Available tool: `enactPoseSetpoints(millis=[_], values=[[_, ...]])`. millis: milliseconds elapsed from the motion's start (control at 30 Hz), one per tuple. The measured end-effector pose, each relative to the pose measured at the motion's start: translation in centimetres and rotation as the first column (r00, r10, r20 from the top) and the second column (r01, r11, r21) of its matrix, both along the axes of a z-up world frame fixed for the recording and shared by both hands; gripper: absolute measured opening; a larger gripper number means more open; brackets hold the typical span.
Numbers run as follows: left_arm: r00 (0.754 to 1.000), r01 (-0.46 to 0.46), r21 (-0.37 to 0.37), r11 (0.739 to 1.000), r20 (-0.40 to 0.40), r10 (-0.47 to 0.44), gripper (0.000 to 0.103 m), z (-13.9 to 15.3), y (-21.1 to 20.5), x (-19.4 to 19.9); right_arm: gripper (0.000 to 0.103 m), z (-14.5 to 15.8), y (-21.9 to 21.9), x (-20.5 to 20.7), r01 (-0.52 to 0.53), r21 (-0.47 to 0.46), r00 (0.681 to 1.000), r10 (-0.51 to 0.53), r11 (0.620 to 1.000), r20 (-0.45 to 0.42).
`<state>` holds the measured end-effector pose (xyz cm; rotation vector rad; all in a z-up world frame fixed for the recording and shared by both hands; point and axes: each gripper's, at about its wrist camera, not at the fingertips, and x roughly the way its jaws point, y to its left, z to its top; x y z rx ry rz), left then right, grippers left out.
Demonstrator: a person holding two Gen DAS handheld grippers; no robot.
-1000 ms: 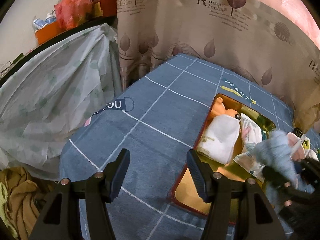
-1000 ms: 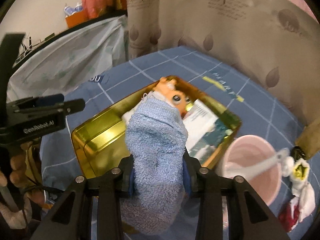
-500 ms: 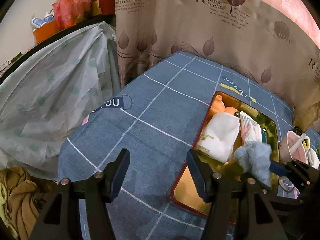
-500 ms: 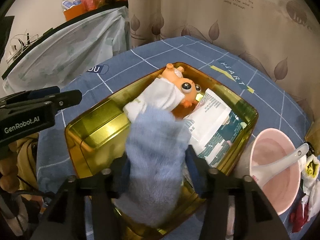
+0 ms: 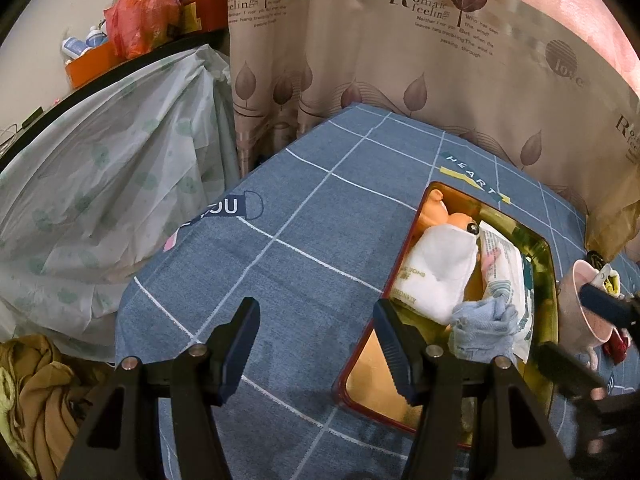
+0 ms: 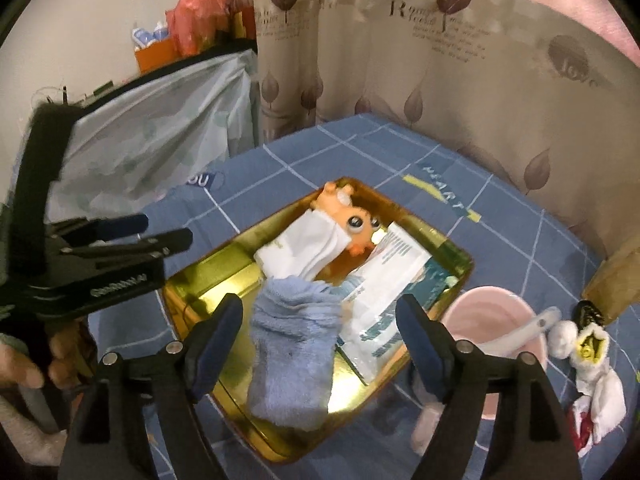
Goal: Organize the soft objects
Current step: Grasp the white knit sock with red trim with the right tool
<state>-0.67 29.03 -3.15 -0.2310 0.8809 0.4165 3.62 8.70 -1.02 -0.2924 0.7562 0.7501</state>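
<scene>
A light blue sock (image 6: 292,352) lies over the near end of the gold tin (image 6: 208,276). My right gripper (image 6: 318,308) hovers around it. Its jaws are opening, and the pads stand clear of the sock on both sides. Further back in the tin lie a white sock (image 6: 304,248), an orange big-eyed toy (image 6: 352,216) and a printed packet (image 6: 392,280). In the left wrist view the blue sock (image 5: 480,328) rests beside the white sock (image 5: 440,272). My left gripper (image 5: 316,312) is open over the blue tablecloth, left of the tin (image 5: 380,380), holding nothing.
A pink bowl (image 6: 492,312) with a white spoon (image 6: 532,328) stands right of the tin. Beyond it lies a white and red soft toy (image 6: 592,372). A leaf-print curtain (image 5: 400,60) hangs behind the table. A plastic-covered heap (image 5: 100,200) sits to the left.
My right gripper's jaws have spread and let go of the blue sock, which now lies in the tin. The right gripper has drawn back a little. My left gripper has kept still.
</scene>
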Motion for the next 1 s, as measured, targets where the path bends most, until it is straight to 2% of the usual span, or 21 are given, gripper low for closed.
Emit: enactPoseSetpoints(millis=[200,400,533,700,767,867,1000], values=[[1.0,0.003,0.011,1.0,-0.001,-0.003,0.06,0.0,-0.2,0.1,0.077,2.1,-4.6,0.1,0.079,0.033,0.996,-0.081,0.996,0.037],[1.0,0.006,0.019,1.0,-0.004,-0.006,0.06,0.0,-0.3,0.1,0.078,2.6,-12.6,2.2,0.256,0.003,0.965,-0.256,0.967,0.064],[1.0,0.011,0.025,1.0,-0.006,-0.011,0.06,0.0,-0.3,0.1,0.078,2.0,-19.1,4.5,0.401,-0.027,0.915,-0.399,0.916,0.063],[1.0,0.031,0.01,0.999,0.0,-0.031,0.06,0.1,-0.5,0.1,0.079,0.4,-26.5,7.7,0.562,-0.036,0.827,-0.562,0.826,0.022],[0.999,0.045,0.003,0.999,0.005,-0.045,0.06,0.2,-0.9,0.1,0.084,-0.4,-28.2,8.7,0.6,-0.048,0.8,-0.6,0.799,0.014],[0.997,0.072,0.024,0.997,0.012,-0.072,0.06,0.7,-1.8,0.1,0.086,-1.8,-29.8,10.1,0.626,-0.075,0.778,-0.628,0.776,-0.005],[0.991,0.134,0.058,0.989,0.024,-0.135,0.06,1.7,-3.8,0.2,0.089,-3.7,-30.2,11.3,0.618,-0.104,0.782,-0.623,0.779,-0.018]])
